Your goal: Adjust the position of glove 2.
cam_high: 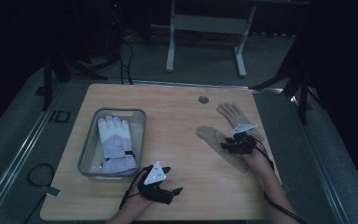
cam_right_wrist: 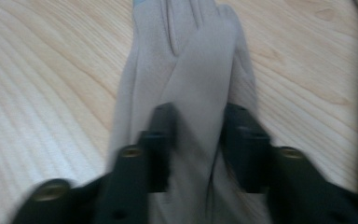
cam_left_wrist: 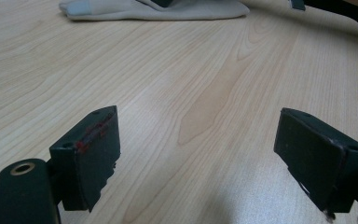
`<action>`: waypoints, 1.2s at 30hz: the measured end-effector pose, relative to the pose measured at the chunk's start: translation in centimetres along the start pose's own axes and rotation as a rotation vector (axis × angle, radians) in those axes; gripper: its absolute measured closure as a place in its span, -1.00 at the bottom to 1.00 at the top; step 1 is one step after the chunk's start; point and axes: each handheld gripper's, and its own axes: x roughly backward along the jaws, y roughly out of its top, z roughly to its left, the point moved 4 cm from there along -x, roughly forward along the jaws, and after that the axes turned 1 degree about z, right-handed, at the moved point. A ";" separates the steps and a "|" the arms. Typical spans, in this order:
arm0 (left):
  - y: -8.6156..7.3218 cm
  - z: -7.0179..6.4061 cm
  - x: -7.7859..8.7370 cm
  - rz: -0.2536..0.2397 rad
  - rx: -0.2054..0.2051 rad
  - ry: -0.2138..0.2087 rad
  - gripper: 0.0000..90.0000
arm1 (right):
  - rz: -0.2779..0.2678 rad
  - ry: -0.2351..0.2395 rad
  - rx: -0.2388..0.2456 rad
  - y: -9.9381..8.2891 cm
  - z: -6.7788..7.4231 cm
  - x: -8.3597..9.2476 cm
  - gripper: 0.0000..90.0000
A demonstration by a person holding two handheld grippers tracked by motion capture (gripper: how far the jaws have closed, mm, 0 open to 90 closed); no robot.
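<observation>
right gripper (cam_right_wrist: 198, 140): pinching beige glove (cam_right_wrist: 191, 60) near surface (cam_high: 177, 121) right edge | left gripper (cam_left_wrist: 198, 158): jaws apart, empty, front edge

High view: fixed above person's side, faces forward and down, takes in whole counter (cam_high: 177, 112) and floor beyond. Left tool (cam_left_wrist: 198, 154) view: rides low, near counter surface, looks along own jaws across bare wood toward beige glove (cam_left_wrist: 168, 9) at far edge of frame. Right tool (cam_right_wrist: 198, 140) view: very close, looks down along own jaws onto same glove, slightly blurred. Shared ground: beige glove and surrounding counter appear in all three views.
</observation>
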 end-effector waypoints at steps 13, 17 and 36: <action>0.4 0.2 0.5 -0.033 -0.003 0.024 -0.68 | -0.112 -0.010 -0.232 2.4 4.2 0.4 0.80; 0.5 0.2 0.7 -0.046 -0.005 0.031 -0.68 | -0.159 -0.009 -0.290 4.5 6.1 0.4 0.80; 0.5 0.4 1.3 -0.083 0.004 0.047 -0.68 | -0.146 -0.157 -0.458 5.8 9.8 -4.6 0.73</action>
